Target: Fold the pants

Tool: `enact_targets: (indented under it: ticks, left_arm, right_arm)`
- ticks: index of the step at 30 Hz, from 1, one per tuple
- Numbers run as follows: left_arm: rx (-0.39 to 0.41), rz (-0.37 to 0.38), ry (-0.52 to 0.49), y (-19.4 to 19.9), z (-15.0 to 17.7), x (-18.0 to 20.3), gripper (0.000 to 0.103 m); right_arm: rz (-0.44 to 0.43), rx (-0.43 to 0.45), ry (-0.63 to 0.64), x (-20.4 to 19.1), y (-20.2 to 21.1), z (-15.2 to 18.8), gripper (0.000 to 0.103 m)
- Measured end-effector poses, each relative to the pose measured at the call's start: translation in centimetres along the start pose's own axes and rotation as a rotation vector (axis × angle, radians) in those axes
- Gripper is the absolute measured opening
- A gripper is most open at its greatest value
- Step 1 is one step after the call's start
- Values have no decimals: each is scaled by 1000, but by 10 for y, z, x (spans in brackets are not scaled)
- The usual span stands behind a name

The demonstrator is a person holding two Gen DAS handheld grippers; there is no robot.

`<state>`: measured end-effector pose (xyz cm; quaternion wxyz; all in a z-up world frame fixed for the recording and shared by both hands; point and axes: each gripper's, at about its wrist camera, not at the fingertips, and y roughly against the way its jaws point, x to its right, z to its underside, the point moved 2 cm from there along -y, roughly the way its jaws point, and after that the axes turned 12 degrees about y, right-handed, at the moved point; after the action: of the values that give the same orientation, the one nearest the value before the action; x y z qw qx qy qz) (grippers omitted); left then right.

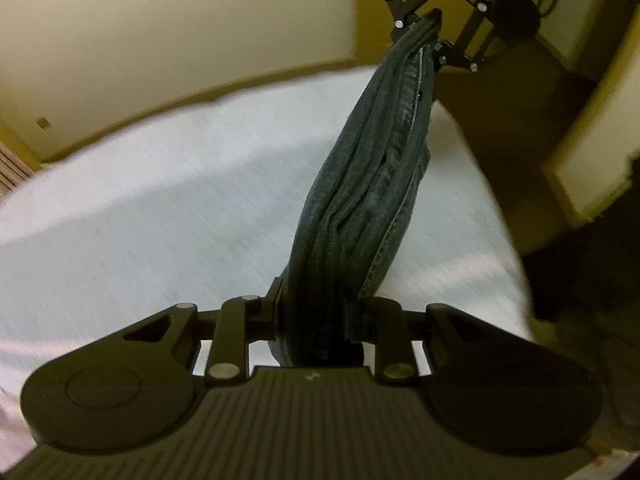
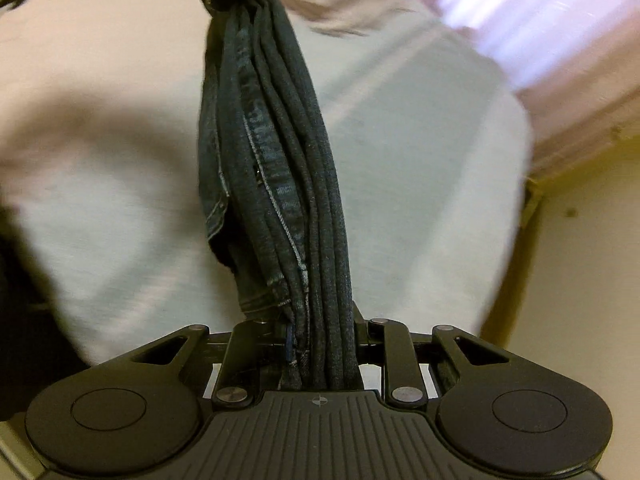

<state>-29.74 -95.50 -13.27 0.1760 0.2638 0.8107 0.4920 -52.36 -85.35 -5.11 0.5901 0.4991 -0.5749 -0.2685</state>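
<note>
The pants (image 1: 360, 184) hang bunched in the air above the white table (image 1: 160, 208), stretched between the left gripper (image 1: 316, 316) and right gripper (image 2: 320, 336), both jaws clamped tight on them. Probably carrying mid-fold, though blur hinders; next, lower them flat

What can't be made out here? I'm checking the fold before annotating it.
- Jeans: bunched into a rope between both claws in either wrist view, so waistband, legs and fold count are hidden.
- Left claw and right claw: denim covers the fingertips.
- White surface: motion-blurred; whether the jeans touch it is unclear.
- Curtain: blurred, cut by the right wrist view's edge.
</note>
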Motion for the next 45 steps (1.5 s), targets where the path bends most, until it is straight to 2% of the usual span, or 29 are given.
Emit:
enact_targets:
  ticks: [3, 6, 7, 10, 13, 15, 17, 18, 19, 21, 24, 28, 30, 32, 36, 38, 40, 42, 44, 45]
  left_arm:
    - [46, -90, -5, -36, -70, -40, 23]
    - [113, -191, 24, -69, -117, -69, 23]
    - [133, -231, 12, -85, -126, -73, 23]
    - [137, -355, -91, -144, -120, -65, 23]
    - [107, -415, -115, -226, -84, -46, 23]
    - [52, -402, -56, -279, -54, -35, 24]
    - [-19, -388, -24, -324, -26, -18, 24]
    - [-21, -405, -36, -333, -16, -10, 24]
    - [-8, -435, -54, -338, -9, -3, 24]
    - [23, -458, -59, -335, 0, 0, 29]
    - [-8, -452, -23, -331, -1, -9, 41]
    - [-43, -430, 63, -302, 12, -20, 41]
    - [-47, -423, 115, -284, 18, -18, 41]
    - [-24, -410, 216, -263, 14, -28, 41]
    - [80, -365, 406, -244, -15, -38, 40]
    - [125, -326, 469, -250, -32, -37, 38]
    - [131, -277, 504, -268, -44, -32, 38]
    - [89, -253, 513, -293, -45, -30, 38]
    - [30, -226, 538, -314, -33, -27, 40]
    - [15, -218, 540, -321, -27, -25, 40]
  right_arm:
    - [102, -21, 0, 77, -25, 37, 20]
    - [246, -12, -1, 142, -54, 74, 21]
    - [299, -11, 0, 153, -64, 84, 21]
    - [403, 19, -28, 158, -107, 112, 21]
    - [460, 25, -18, 122, -174, 132, 21]
    - [421, 18, -1, 94, -231, 139, 23]
    - [303, -6, -1, 64, -275, 148, 26]
    - [296, -19, 5, 48, -288, 150, 27]
    - [338, -14, 15, 39, -289, 152, 27]
    - [386, 7, -14, 30, -283, 158, 32]
    - [365, -7, -82, 30, -270, 167, 38]
    - [317, -84, -125, 35, -243, 171, 39]
    - [285, -140, -211, 43, -224, 190, 39]
    - [277, -150, -319, 52, -203, 202, 39]
    - [221, 15, -659, 85, -155, 211, 39]
    - [164, 120, -767, 93, -148, 206, 37]
    - [95, 201, -855, 107, -157, 195, 33]
    - [19, 229, -951, 105, -175, 199, 27]
    - [-29, 190, -985, 97, -200, 211, 27]
    - [-58, 155, -976, 79, -215, 217, 27]
